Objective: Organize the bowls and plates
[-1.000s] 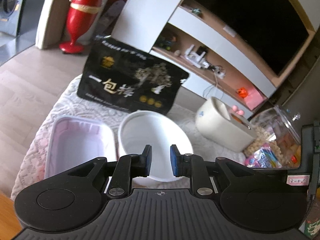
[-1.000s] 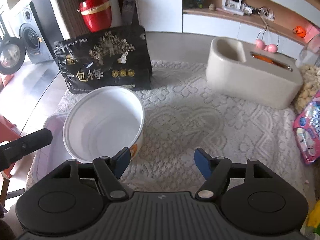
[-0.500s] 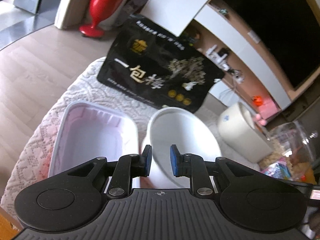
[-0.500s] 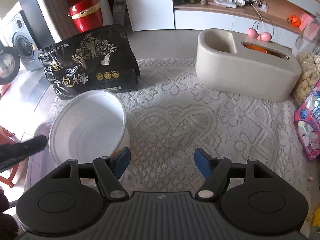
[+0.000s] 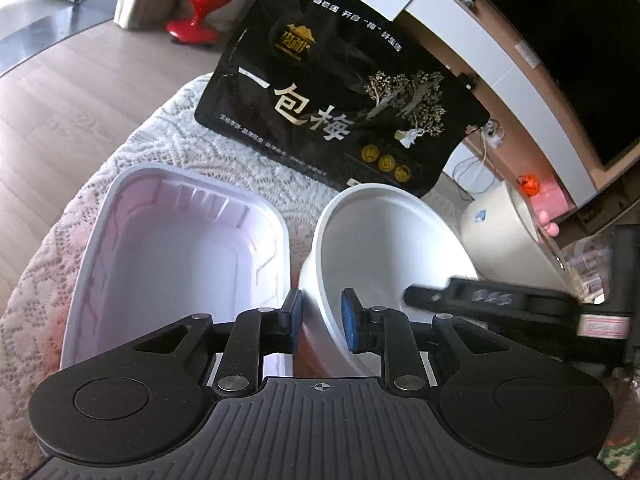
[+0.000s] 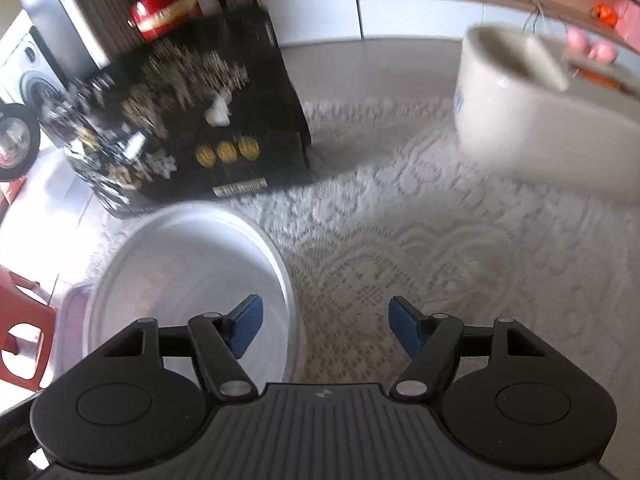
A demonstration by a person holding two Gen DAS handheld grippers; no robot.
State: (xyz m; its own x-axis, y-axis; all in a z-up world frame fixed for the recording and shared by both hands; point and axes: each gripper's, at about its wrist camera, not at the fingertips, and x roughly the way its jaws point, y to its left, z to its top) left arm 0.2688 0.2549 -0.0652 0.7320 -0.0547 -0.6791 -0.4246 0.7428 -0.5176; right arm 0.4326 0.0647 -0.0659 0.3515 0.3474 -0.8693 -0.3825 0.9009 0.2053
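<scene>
Left of the left gripper [image 5: 321,322] sits the rectangular tray [image 5: 176,248], empty and open side up on the lace tablecloth [image 5: 200,152]. Its near right corner lies just beside the gripper's left pad.

The left gripper is closed on the near wall of the white bowl [image 5: 384,240]: one blue pad presses the outer face, the other the inner face. The bowl is directly ahead of the fingers and tilts, mouth toward the camera. Whether its base touches the cloth cannot be determined. Beyond the bowl stands the black snack bag [image 5: 340,96], and further right the cream container [image 5: 508,236].

The right gripper [image 6: 324,328] is spread wide and holds nothing. Its left pad hangs over the bowl's [image 6: 188,280] right rim; its right pad is above bare cloth. The right wrist view is blurred.

Step in hand, as judged: seat the bowl in the tray.

1. Maintain a firm pinch. The wall appears thin and smooth, and may slip or flex.
2. Raise the bowl until its base is above the tray's right rim before travelling left.
3. Level the bowl, then lower it at the tray's centre.
4. Release only once the base rests flat.
5. Hold the right gripper away from the rim, or close it on the far wall to steady the bowl. A passing touch may knock the bowl out of the pinch.
</scene>
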